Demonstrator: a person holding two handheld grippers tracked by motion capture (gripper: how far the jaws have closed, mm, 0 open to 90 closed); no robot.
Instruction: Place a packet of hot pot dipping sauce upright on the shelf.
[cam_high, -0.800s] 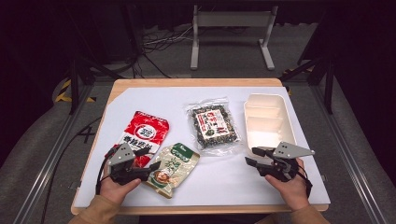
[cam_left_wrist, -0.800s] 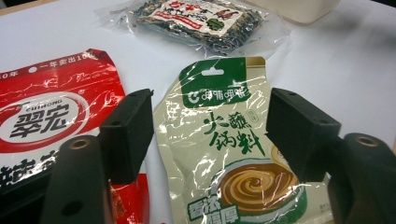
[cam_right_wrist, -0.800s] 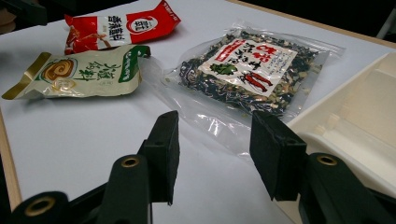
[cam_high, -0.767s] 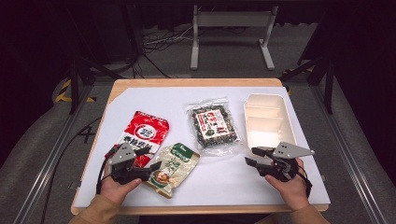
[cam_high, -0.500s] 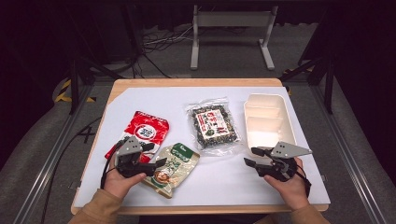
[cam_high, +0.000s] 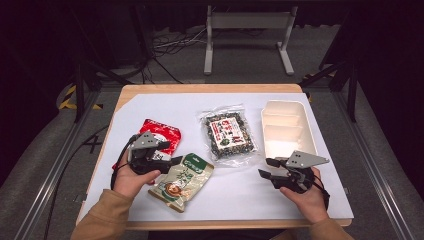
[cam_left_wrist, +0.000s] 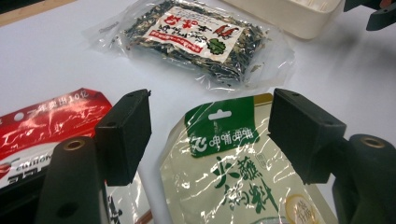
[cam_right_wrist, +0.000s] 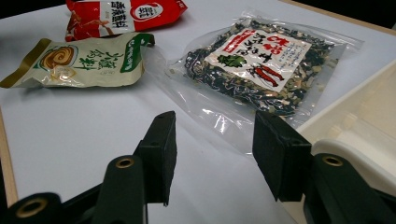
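High view: left gripper (cam_high: 172, 161) over green pouch's (cam_high: 181, 181) top edge, beside red packet (cam_high: 159, 138); right gripper (cam_high: 265, 168) hovers off white tray's (cam_high: 287, 127) near end. Left gripper view: jaws apart, green pouch (cam_left_wrist: 233, 168) between them, no contact. Right gripper view: jaws apart, nothing held, clear seaweed bag (cam_right_wrist: 261, 60) ahead.

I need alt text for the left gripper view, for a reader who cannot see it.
The open left gripper hangs over the top of a green and cream pouch on a white table. A red pouch lies beside it, a clear bag of dark dried mix beyond.
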